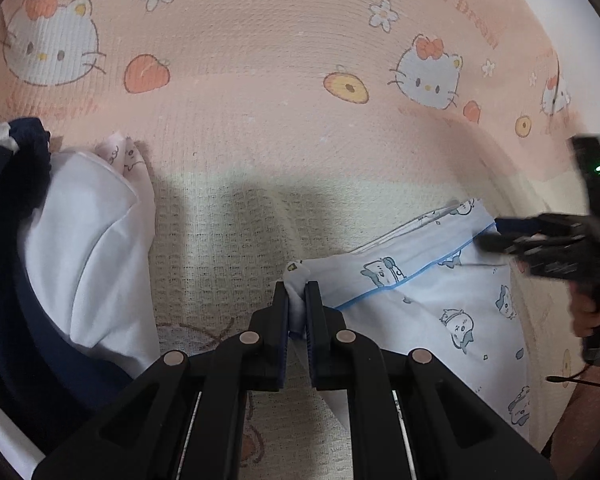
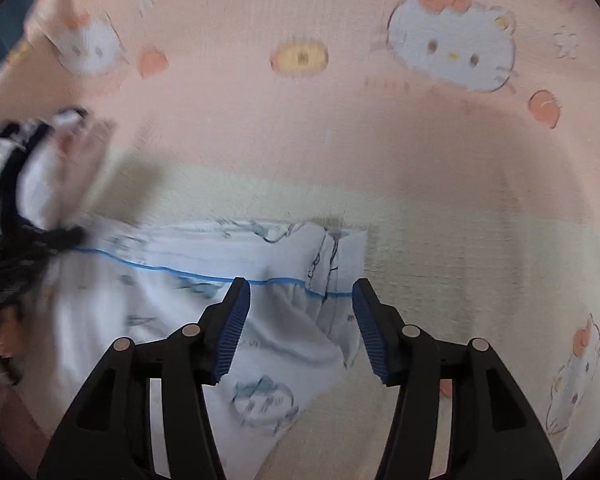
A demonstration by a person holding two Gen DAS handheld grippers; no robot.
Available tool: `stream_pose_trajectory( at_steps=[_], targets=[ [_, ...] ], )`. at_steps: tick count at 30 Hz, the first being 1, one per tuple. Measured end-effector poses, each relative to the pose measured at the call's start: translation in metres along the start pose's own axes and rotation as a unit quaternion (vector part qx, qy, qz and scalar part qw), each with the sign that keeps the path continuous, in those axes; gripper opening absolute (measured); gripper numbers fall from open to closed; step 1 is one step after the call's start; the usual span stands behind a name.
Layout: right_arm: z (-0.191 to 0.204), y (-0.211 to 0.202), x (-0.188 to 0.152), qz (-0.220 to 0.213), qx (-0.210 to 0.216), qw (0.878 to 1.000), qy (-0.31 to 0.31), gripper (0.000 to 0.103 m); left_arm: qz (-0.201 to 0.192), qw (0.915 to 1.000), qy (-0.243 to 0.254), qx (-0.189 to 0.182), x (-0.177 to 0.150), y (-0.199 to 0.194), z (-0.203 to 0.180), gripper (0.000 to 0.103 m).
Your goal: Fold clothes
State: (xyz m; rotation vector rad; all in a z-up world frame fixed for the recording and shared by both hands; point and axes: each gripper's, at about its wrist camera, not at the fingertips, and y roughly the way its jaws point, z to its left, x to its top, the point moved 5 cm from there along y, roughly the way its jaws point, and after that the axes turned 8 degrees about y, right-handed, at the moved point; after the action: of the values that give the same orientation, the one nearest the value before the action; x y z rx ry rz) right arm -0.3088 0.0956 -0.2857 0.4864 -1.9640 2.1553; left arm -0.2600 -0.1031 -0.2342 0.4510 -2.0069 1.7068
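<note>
Pale-blue garment in left gripper

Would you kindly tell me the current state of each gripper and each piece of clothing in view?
Left gripper: shut, pinching a corner of the light blue garment.
Right gripper: open, fingers either side of the garment's blue piping, gripping nothing.
Light blue garment: partly folded, rumpled, lying on the bedspread.
Clothes pile: white and navy pieces, unfolded, heaped at left.

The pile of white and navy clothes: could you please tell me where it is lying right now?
The pile of white and navy clothes sits at the left edge of the left wrist view, on the pink cat-print blanket, left of the left gripper.
</note>
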Motion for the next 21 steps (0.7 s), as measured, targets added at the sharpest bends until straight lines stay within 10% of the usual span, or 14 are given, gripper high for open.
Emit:
stream_pose_trajectory(
  at_steps=[8, 12, 15, 19, 21],
  targets=[
    [-0.055, -0.010, 0.005, -0.042, -0.053, 0.996, 0.057, 0.051, -0.018, 0.9990, -0.014, 0.037, 0.009, -0.002, 0.012, 0.013],
    [-0.032, -0.001, 0.006, -0.031, 0.004, 0.998, 0.046, 0.052, -0.010, 0.9983, -0.054, -0.020, 0.006, -0.002, 0.014, 0.017],
    [-0.015, -0.005, 0.010, -0.050, 0.000, 0.999, 0.020, 0.052, -0.028, 0.9966, -0.055, -0.054, 0.009, -0.007, 0.002, 0.039],
    [-0.006, -0.006, 0.017, -0.064, -0.012, 0.998, 0.016, 0.053, -0.019, 0.9968, -0.040, -0.066, 0.009, 0.000, -0.013, 0.039],
    [-0.007, 0.004, 0.016, -0.049, -0.022, 0.998, 0.013, 0.053, -0.006, 0.9989, -0.020, -0.043, 0.007, 0.009, -0.019, 0.012]
  ],
)
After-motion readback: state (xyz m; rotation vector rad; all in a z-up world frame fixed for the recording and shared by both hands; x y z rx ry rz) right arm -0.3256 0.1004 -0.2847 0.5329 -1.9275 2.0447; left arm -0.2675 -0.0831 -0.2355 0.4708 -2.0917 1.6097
